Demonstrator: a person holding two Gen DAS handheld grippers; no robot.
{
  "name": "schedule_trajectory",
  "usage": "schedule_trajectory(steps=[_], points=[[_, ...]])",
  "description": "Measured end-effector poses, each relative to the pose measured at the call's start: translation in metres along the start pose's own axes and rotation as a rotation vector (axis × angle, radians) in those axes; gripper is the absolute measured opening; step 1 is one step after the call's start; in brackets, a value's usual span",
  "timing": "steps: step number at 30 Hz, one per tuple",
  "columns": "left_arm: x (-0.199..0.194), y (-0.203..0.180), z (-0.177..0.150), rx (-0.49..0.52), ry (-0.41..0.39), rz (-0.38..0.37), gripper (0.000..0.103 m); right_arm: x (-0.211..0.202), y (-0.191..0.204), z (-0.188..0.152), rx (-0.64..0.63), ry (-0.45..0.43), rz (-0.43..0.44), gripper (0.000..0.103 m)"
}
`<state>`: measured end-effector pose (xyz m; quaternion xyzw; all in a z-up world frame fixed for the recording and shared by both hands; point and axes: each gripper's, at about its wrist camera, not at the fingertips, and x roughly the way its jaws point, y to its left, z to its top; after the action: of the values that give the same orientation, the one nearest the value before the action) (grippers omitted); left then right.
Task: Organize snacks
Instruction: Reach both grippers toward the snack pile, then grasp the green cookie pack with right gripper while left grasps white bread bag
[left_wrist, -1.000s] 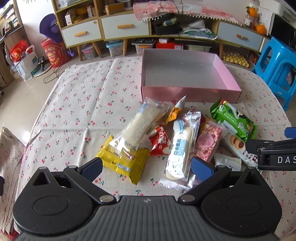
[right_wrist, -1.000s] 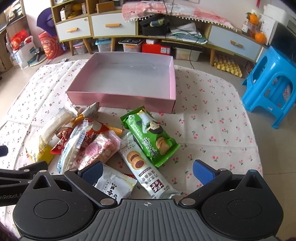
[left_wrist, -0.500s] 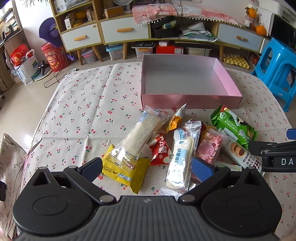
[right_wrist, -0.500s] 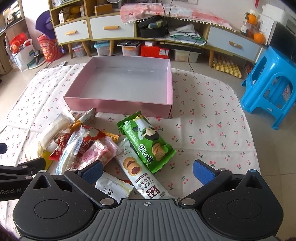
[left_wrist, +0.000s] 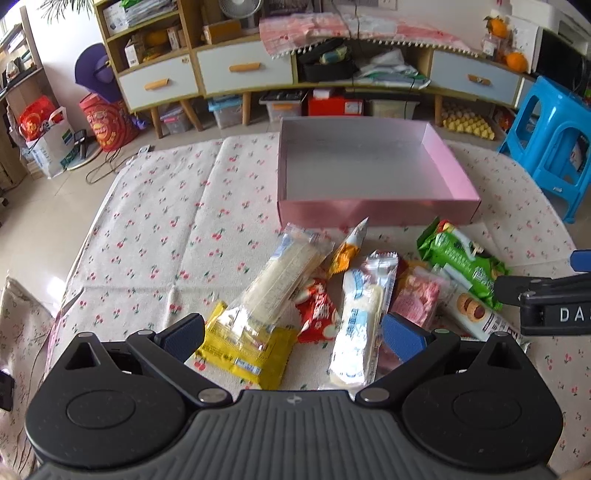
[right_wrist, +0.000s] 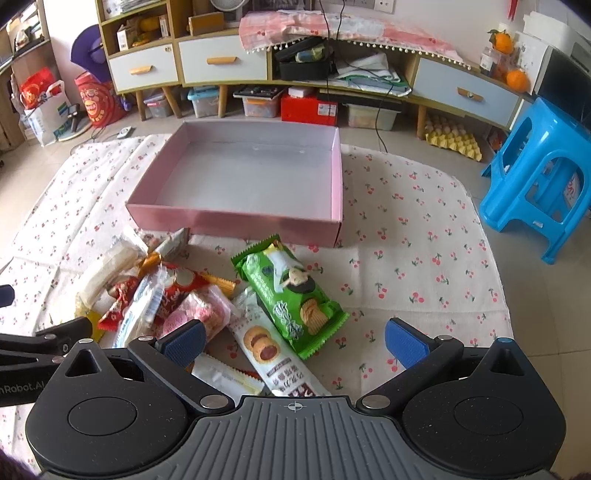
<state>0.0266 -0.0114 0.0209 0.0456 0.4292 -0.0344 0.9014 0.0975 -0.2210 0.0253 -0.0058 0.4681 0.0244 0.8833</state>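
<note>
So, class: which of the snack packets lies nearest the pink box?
The slim white-and-orange packet: its pointed white tip reaches the front wall of the pink box, while every other packet lies further back in the pile.

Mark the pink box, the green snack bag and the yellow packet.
pink box (right_wrist: 236, 219), right wrist view, front wall.
green snack bag (right_wrist: 291, 299), right wrist view, middle of its face.
yellow packet (left_wrist: 247, 349), left wrist view, lower half.

black grippers (left_wrist: 291, 334) – blue pads (right_wrist: 404, 341), silver screws

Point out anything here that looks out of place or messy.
The snack packets lie in a loose, overlapping heap on the cherry-print cloth, while the pink box behind them holds nothing. No packet looks torn or spilled. Both grippers are open.
</note>
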Motion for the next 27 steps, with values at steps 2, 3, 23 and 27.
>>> schedule_trajectory(steps=[2,3,23,27], points=[[-0.001,0.0,0.002,0.029,-0.042,-0.003,0.103,-0.003,-0.003,0.006,0.0,-0.047,0.003,0.103],[-0.001,-0.001,0.004,0.053,-0.055,0.001,0.103,-0.004,-0.003,0.009,-0.01,-0.073,0.0,0.103],[0.064,0.05,0.024,0.013,0.066,-0.312,0.06,0.085,-0.057,0.033,0.222,0.089,0.36,0.09],[0.072,0.051,0.02,0.053,0.099,-0.339,0.054,0.096,-0.049,0.032,0.183,0.102,0.344,0.079]])
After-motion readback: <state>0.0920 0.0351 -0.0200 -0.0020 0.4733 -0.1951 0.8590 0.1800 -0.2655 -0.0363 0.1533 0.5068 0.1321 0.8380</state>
